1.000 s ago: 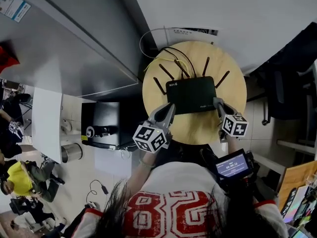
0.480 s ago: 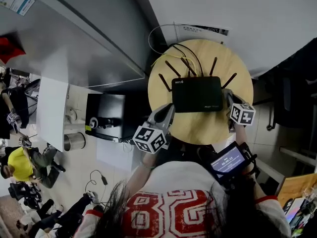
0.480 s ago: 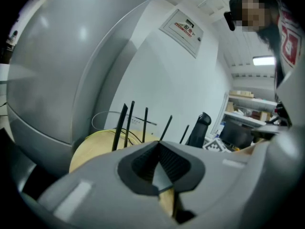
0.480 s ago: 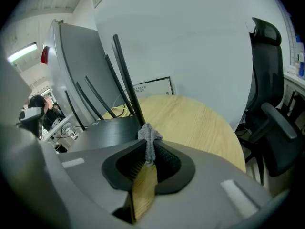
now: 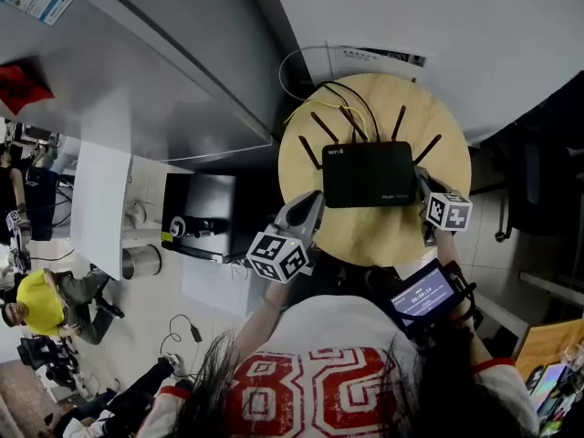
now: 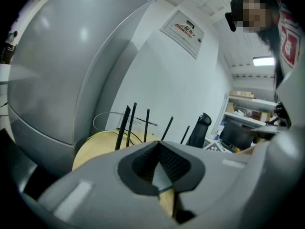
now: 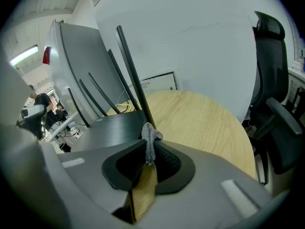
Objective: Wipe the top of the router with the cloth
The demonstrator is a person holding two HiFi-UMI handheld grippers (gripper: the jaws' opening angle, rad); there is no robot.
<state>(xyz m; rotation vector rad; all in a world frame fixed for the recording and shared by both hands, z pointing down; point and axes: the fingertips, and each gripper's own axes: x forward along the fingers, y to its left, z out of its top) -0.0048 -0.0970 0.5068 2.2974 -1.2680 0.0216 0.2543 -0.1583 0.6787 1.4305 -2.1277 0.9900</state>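
**Operator:** Report the position of the router.

**Technician:** The black router [image 5: 370, 173] lies flat at the middle of the round wooden counter [image 5: 383, 235]. Its antennas [image 5: 399, 121] stand up along the far edge, with cables [image 5: 351, 99] looped behind them.

**Operator:** Condition of the right claw?

**Technician:** The right claw [image 5: 422, 182] is at the router's right edge. Its jaws are pinching a grey cloth [image 7: 149, 140], and a small tuft of it sticks up past the tips. The tuft sits just beside the router's top. I cannot tell whether it touches.

**Operator:** And the left claw?

**Technician:** The left claw [image 5: 313, 206] is at the counter's near-left rim, just beside the router's front-left corner. Its jaws are pressed together with nothing between them.

**Operator:** Surroundings?

**Technician:** A black office chair [image 7: 274, 80] stands to the right of the counter.
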